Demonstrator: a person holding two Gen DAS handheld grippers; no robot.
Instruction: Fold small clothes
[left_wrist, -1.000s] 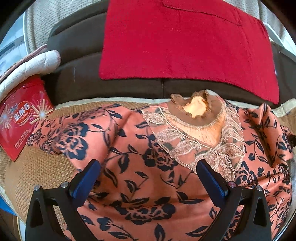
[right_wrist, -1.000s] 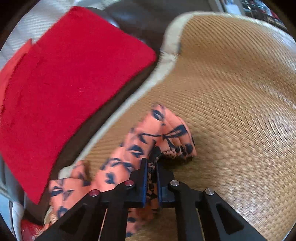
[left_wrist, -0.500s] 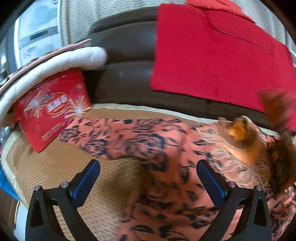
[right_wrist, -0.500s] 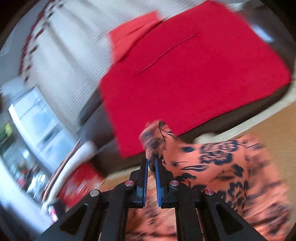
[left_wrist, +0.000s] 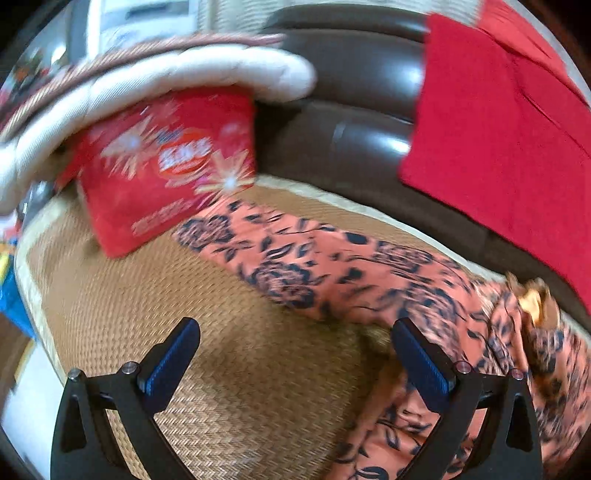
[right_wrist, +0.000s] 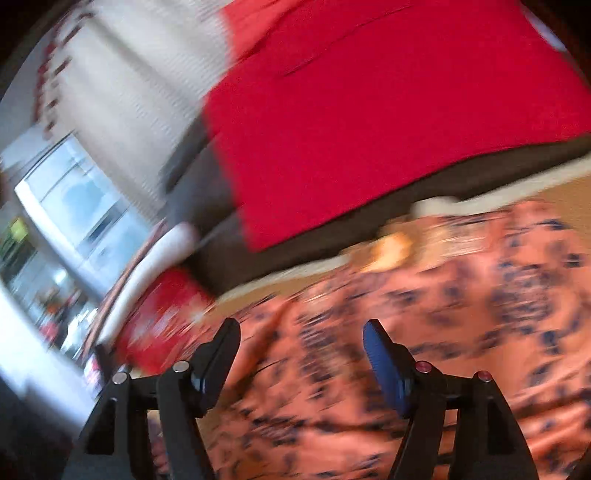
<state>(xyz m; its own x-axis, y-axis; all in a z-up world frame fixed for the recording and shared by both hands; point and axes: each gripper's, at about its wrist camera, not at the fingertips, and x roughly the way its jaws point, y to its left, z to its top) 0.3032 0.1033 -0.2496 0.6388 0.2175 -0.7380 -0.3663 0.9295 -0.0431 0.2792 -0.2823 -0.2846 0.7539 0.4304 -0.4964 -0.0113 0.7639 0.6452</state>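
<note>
Left gripper (left_wrist: 295, 354): jaws spread wide with nothing between them, hanging over bare weave of the mat; its blue pads (left_wrist: 173, 363) are clear of any cloth.

Right gripper (right_wrist: 301, 354): its jaws have just been opening and now stand apart, with no cloth pinched between them; the patterned fabric lies below and beyond the tips (the picture is heavily smeared, so I cannot tell whether a fold brushes a finger).

Blouse (left_wrist: 332, 266): salmon-orange with dark navy roses and leaves, lying on the mat. In the left wrist view one sleeve runs from about 10 o'clock, near the red pack, down towards 4 o'clock, where the body bunches up at the right finger. Its brown collar (left_wrist: 532, 295) sits at 3 o'clock.

Blouse, right wrist view (right_wrist: 461, 314): fills the frame from 3 to 6 o'clock, collar at about 1 o'clock from the tips.

Mat (left_wrist: 147, 295): woven straw colour with a pale bound edge, spread over the sofa seat.

Red pack (left_wrist: 166, 173): printed with starbursts, at 10 o'clock, leaning under a quilted cream cushion (left_wrist: 159, 85).

Sofa (left_wrist: 351, 122): dark brown leather back, at 12 o'clock.

Red cloth (left_wrist: 509, 140): draped over the sofa back, at 2 o'clock.
</note>
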